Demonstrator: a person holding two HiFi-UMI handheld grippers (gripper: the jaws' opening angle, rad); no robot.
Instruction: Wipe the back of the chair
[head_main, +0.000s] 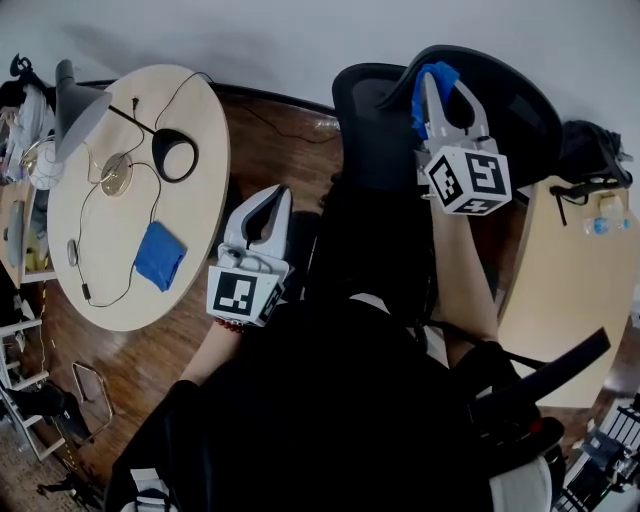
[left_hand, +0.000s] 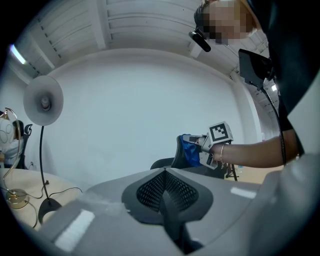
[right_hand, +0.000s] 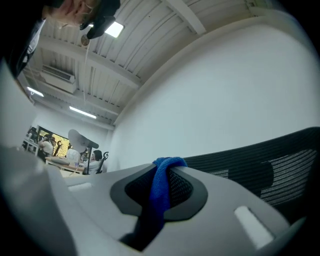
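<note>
a: what's the right gripper (head_main: 447, 90) doing?
b: its jaws are clamped on a blue cloth (right_hand: 161, 192), which bunches up over their tips. the head view puts the cloth at the top edge of the chair back (head_main: 525, 110), apparently touching the black mesh.
a: and the left gripper (head_main: 272, 200)?
b: lower down, beside the chair, well apart from the cloth. its jaws are pressed together with nothing between them.
a: anything else around?
b: a round surface (head_main: 195, 215) on the left carries a second blue cloth (head_main: 160, 255), a lamp (head_main: 75, 108) and some cables.
</note>
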